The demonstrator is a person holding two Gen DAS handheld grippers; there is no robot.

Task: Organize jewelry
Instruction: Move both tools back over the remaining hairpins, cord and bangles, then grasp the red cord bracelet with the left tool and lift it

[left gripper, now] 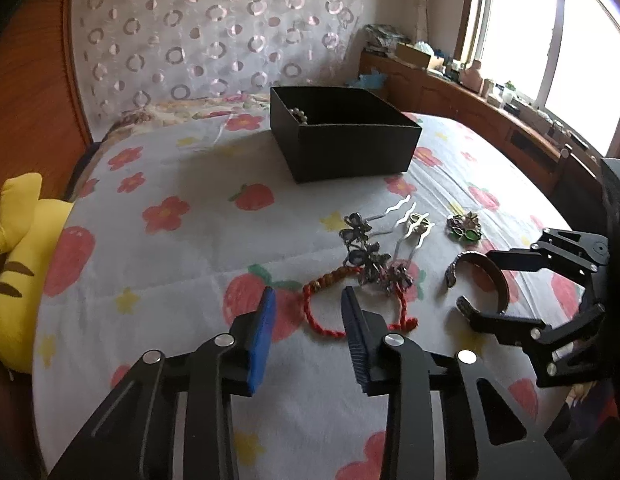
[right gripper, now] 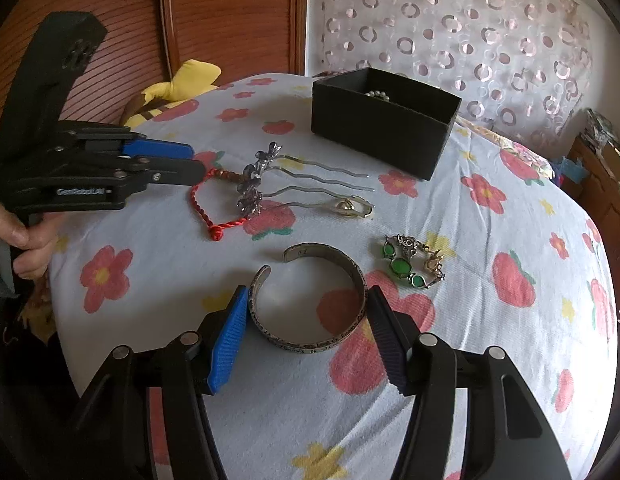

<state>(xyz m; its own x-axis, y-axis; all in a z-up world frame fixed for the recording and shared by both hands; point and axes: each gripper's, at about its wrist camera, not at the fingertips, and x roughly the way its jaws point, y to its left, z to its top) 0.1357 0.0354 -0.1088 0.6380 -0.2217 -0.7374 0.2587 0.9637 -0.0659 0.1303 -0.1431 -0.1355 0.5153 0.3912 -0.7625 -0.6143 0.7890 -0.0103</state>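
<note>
A black open box stands on the flowered bedspread with a pearl string inside. In front of it lie a red cord bracelet, several silver hairpins, a green-stone bracelet and a metal cuff bangle. My left gripper is open above the red bracelet's near left part. My right gripper is open with a finger on either side of the cuff; I cannot tell if they touch it.
A yellow striped plush toy lies at the bed's left edge. A wooden headboard and patterned curtain are behind. A wooden cabinet with clutter runs along the window side.
</note>
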